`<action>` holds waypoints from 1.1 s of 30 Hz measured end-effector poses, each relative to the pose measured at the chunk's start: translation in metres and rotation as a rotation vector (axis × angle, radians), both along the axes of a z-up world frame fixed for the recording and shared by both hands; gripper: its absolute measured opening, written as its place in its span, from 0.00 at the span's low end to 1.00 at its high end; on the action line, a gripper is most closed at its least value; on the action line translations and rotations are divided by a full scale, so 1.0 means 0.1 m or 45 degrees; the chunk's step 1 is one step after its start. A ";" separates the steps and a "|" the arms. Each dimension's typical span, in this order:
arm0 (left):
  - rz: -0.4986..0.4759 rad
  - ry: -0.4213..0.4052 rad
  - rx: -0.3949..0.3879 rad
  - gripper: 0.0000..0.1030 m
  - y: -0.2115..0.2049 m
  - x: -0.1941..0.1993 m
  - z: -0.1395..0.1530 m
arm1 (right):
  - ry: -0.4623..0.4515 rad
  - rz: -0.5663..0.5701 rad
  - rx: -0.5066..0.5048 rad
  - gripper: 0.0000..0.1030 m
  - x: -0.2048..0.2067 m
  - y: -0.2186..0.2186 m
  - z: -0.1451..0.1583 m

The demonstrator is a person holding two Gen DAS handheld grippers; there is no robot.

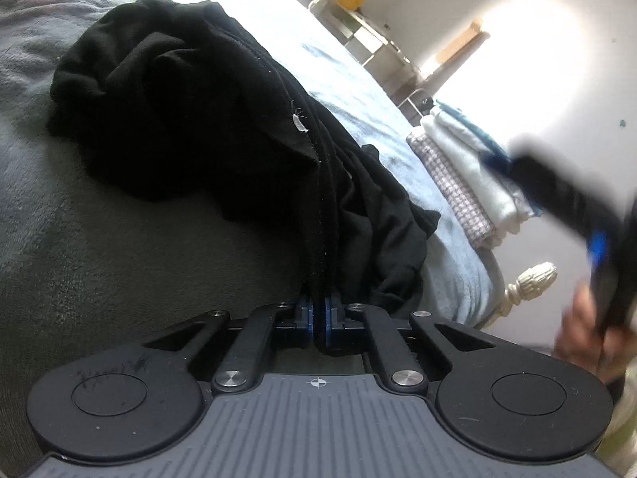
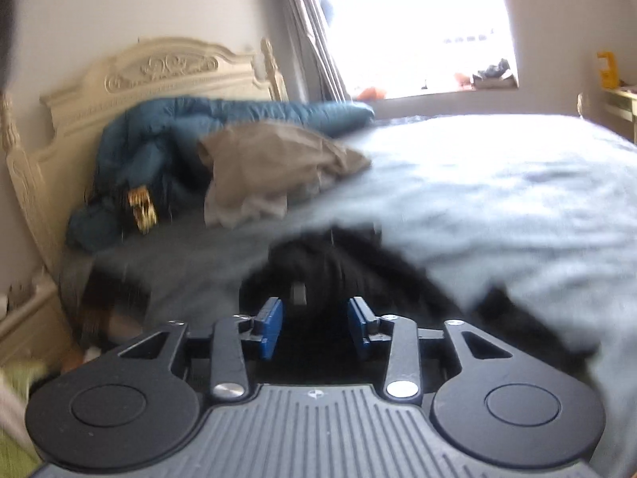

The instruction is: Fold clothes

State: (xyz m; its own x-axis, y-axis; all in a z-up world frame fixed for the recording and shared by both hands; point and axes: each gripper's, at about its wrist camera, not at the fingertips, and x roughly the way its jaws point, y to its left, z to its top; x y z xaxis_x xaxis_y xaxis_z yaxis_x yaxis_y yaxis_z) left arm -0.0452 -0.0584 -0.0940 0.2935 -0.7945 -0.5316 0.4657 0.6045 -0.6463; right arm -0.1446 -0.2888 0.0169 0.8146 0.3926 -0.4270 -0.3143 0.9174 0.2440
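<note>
A crumpled black garment (image 1: 179, 95) lies on the bed's grey-blue blanket (image 1: 79, 239). My left gripper (image 1: 317, 318) is shut on an edge of it, and the cloth runs forward from the blue pads in taut folds. My right gripper (image 2: 314, 324) is open, its blue pads (image 2: 270, 326) wide apart, right at another part of the black garment (image 2: 330, 263), which lies between and ahead of the pads. That gripper shows blurred at the right of the left wrist view (image 1: 573, 199), held by a hand.
A stack of folded towels and cloth (image 1: 466, 175) sits at the bed's far corner by a cream bedpost (image 1: 525, 283). A teal duvet (image 2: 167, 139) and a tan garment (image 2: 270, 159) lie against the cream headboard (image 2: 151, 75). A bright window (image 2: 406, 24) is behind.
</note>
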 end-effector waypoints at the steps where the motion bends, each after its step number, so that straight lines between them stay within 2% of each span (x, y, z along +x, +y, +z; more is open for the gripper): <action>1: 0.005 0.000 -0.005 0.03 0.00 0.00 -0.01 | -0.009 0.011 -0.002 0.53 0.15 0.07 0.06; 2: 0.009 0.001 -0.008 0.03 0.01 0.00 -0.02 | -0.008 0.033 -0.016 0.57 0.31 0.18 0.09; 4: 0.008 -0.004 -0.010 0.03 0.02 -0.01 -0.02 | 0.000 0.092 -0.084 0.57 0.66 0.41 0.13; 7: 0.002 -0.027 -0.004 0.03 0.02 -0.03 -0.01 | -0.018 0.147 -0.317 0.57 1.09 0.76 0.08; 9: -0.005 -0.038 -0.001 0.03 0.02 -0.04 -0.01 | 0.010 0.199 -0.433 0.56 1.32 0.95 -0.01; 15: -0.024 -0.074 0.007 0.03 0.02 -0.07 -0.02 | 0.074 0.323 -0.648 0.53 1.66 1.27 -0.26; 20: -0.025 -0.085 0.006 0.03 0.04 -0.07 -0.01 | 0.079 0.322 -0.699 0.47 1.82 1.39 -0.38; 25: -0.016 -0.078 -0.004 0.03 0.10 -0.07 0.00 | 0.097 0.318 -0.703 0.47 1.91 1.36 -0.41; 33: -0.019 -0.077 0.004 0.03 0.15 -0.06 0.02 | 0.113 0.272 -0.772 0.47 1.81 1.26 -0.42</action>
